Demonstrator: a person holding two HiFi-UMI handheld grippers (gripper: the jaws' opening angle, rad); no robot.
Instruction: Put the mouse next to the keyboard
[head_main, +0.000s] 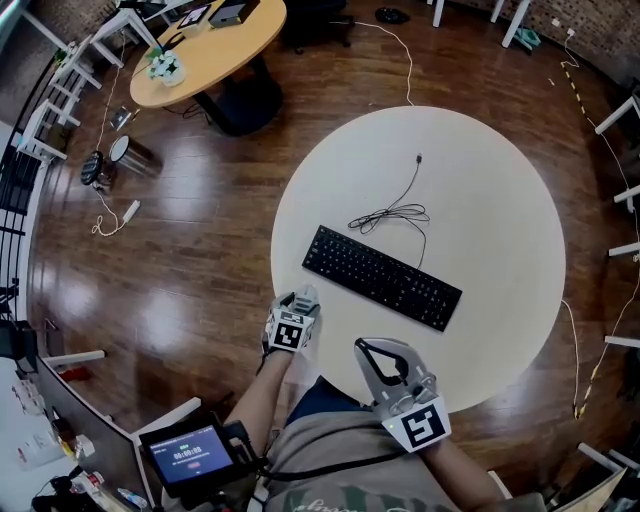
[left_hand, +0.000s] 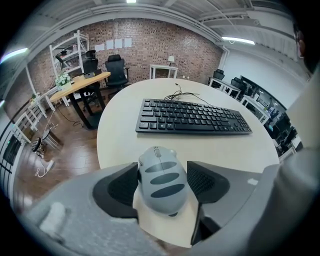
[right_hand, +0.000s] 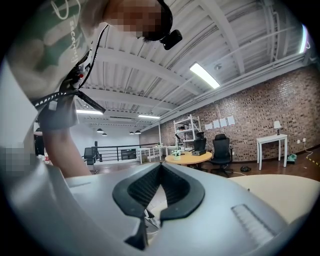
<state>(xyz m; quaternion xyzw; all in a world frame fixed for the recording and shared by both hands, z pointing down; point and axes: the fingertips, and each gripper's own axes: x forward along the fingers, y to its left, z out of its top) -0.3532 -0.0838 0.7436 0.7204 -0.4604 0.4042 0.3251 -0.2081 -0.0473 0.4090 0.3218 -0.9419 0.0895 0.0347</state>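
Note:
A grey mouse (left_hand: 161, 177) sits between the jaws of my left gripper (left_hand: 163, 170), which is shut on it, low over the near-left edge of the round white table (head_main: 490, 190). In the head view the left gripper (head_main: 302, 303) hangs at that edge, a short way left of and nearer than the black keyboard (head_main: 382, 277). The keyboard (left_hand: 192, 116) lies straight ahead of the mouse with a strip of bare table between them. My right gripper (head_main: 362, 348) is shut with nothing in it, at the table's front edge. Its pads (right_hand: 150, 187) meet at the tips.
A black cable (head_main: 395, 212) lies coiled behind the keyboard. Beyond the white table stands a wooden oval table (head_main: 215, 55) with office chairs near it. A small screen (head_main: 190, 455) hangs at the person's left side. Dark wooden floor (head_main: 190, 250) surrounds the table.

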